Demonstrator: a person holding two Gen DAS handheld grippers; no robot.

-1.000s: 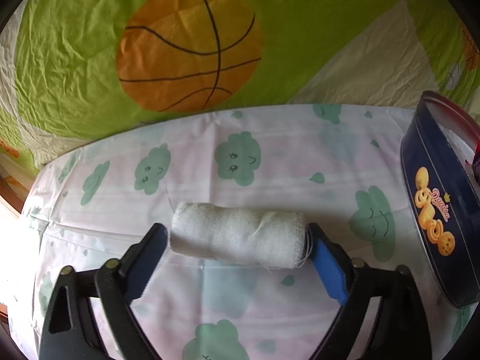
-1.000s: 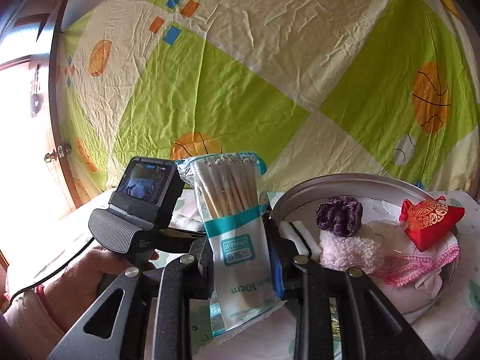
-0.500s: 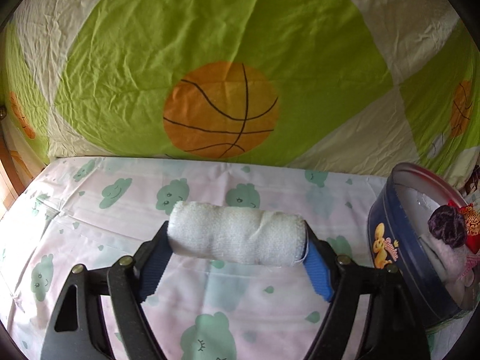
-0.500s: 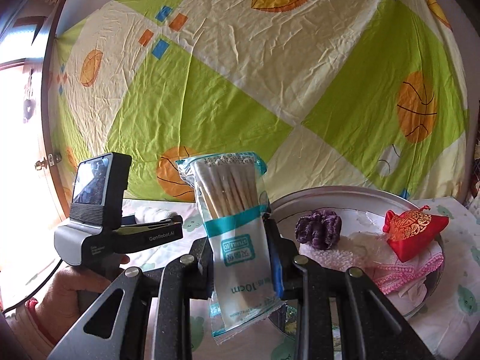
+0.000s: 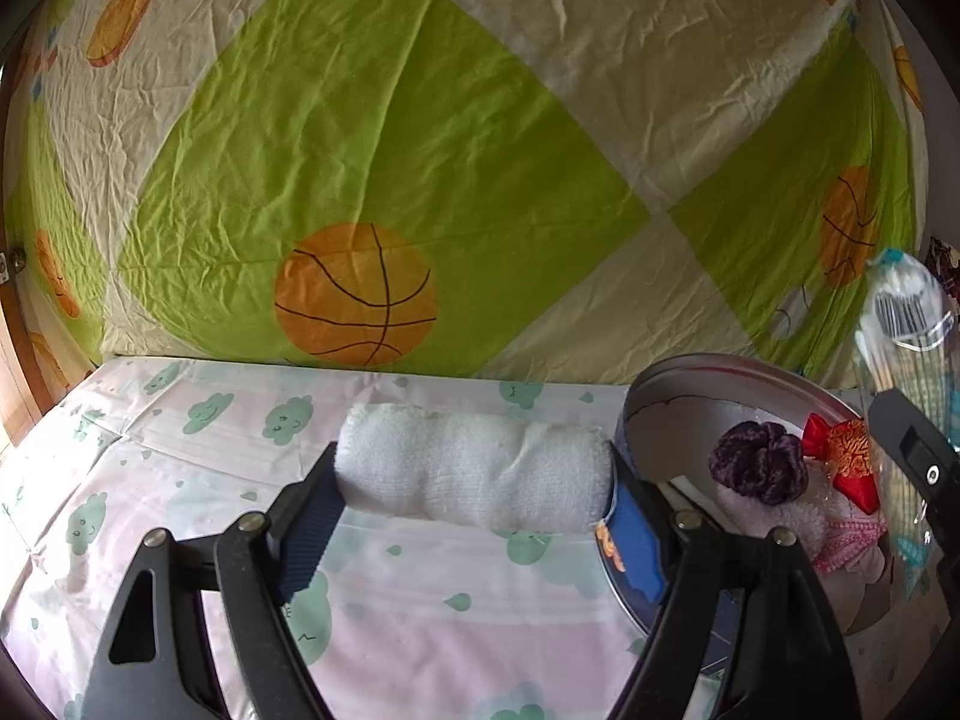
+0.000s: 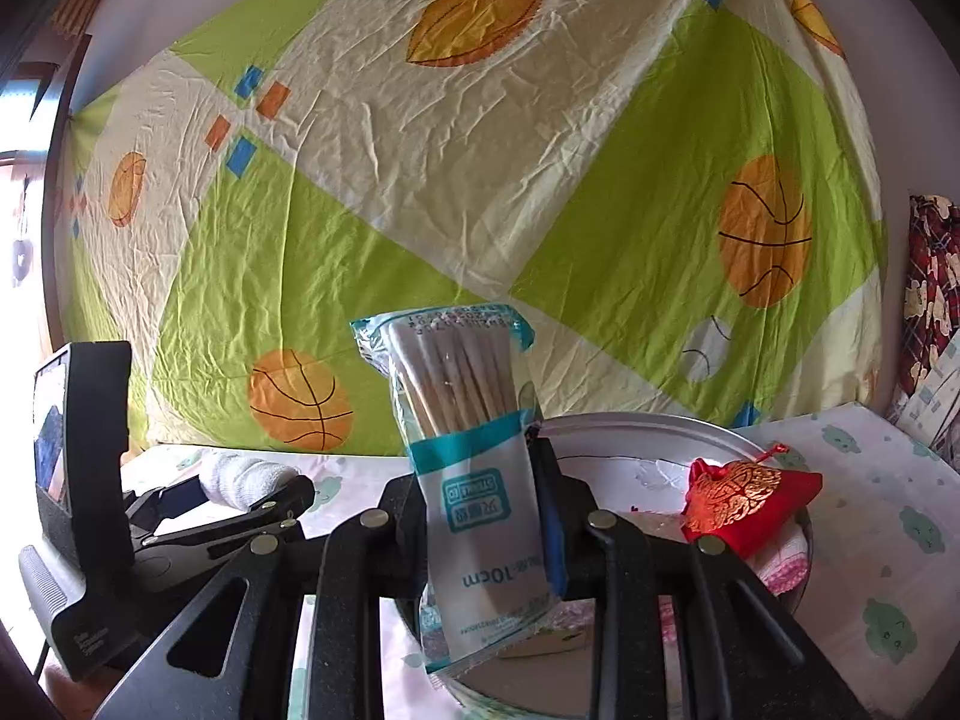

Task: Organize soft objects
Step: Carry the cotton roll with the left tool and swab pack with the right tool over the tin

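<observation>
My left hand-held gripper (image 5: 474,498) clamps the rolled white towel (image 5: 471,468) crosswise, long axis spanning its wide-set jaws, with the round tin (image 5: 660,384) just to its right, while my right hand-held gripper (image 6: 486,516), directly over that tin, pinches an upright cotton-swab packet (image 6: 474,468).

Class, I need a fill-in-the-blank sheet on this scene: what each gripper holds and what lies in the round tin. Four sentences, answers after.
1. The left gripper is shut on a rolled white ____.
2. The right gripper grips a packet of cotton ____.
3. In the round tin, the embroidered pouch is coloured ____.
4. The purple scrunchie lies ____ the tin.

Answers: towel; swabs; red; inside
</observation>
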